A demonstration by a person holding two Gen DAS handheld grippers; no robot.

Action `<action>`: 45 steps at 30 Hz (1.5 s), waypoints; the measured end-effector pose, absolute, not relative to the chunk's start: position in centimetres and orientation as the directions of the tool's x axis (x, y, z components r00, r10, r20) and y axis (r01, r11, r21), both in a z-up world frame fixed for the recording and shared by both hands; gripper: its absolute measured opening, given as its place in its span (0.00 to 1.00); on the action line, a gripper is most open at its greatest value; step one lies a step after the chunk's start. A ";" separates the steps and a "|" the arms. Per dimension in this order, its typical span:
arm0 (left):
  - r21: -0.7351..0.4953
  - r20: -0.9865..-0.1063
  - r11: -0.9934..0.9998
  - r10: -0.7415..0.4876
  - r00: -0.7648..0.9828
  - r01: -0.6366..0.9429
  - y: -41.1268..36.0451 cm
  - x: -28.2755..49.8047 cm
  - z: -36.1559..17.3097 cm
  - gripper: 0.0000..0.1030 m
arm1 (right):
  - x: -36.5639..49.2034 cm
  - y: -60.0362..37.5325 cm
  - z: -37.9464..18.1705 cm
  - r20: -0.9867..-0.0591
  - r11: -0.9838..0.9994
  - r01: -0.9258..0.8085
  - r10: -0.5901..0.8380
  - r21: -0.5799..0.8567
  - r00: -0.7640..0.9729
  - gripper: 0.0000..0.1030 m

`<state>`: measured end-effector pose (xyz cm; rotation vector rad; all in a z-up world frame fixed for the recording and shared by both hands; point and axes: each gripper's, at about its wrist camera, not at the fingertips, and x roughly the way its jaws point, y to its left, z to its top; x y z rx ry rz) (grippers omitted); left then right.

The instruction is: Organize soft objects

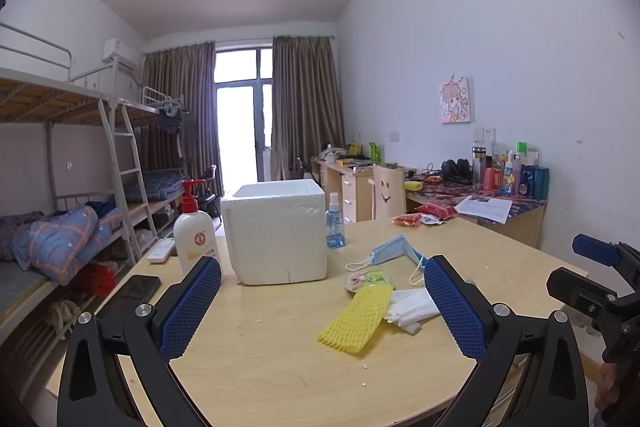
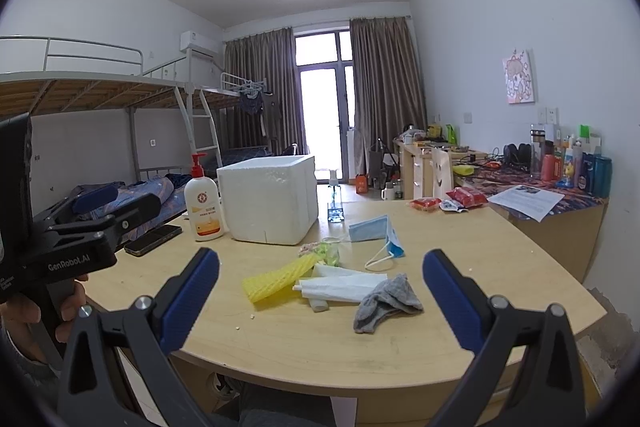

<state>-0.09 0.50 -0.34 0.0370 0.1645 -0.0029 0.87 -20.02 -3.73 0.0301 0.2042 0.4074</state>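
On table point(image 2: 460, 267), yellow mesh foam sleeve point(image 2: 278, 279)

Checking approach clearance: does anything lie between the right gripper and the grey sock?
Nothing visible does. The right gripper is open above the table edge, with bare table before the grey sock; white tissue lies just beyond it.

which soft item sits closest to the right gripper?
The grey sock, crumpled at the near end of the pile; the tissue, yellow net and mask lie farther.
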 end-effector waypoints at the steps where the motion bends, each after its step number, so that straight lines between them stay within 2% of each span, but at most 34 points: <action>1: 0.039 -0.165 0.999 0.003 0.986 0.004 0.5 0.0 -0.3 0.99 | 0.9 -20.0 -3.7 -0.191 0.918 -0.390 0.396 0.070 0.898 1.00; 9: 0.043 -0.170 0.999 0.004 0.985 0.003 0.6 0.5 -0.2 0.99 | 1.5 -20.0 -3.3 -0.191 0.914 -0.398 0.405 0.076 0.894 1.00; 16: 0.063 -0.215 0.998 -0.013 0.977 0.027 0.6 2.7 -0.3 0.99 | 3.7 -19.8 -3.4 -0.219 0.920 -0.383 0.392 0.082 0.894 1.00; 27: 0.092 -0.346 0.991 -0.062 0.936 0.099 0.2 7.1 -2.1 0.99 | 7.6 -19.5 -5.0 -0.308 0.935 -0.346 0.354 0.084 0.883 1.00; 45: 0.036 -0.560 0.978 -0.149 0.815 0.203 -0.2 13.2 -5.8 0.99 | 12.0 -19.7 -7.9 -0.429 0.946 -0.311 0.321 0.097 0.844 1.00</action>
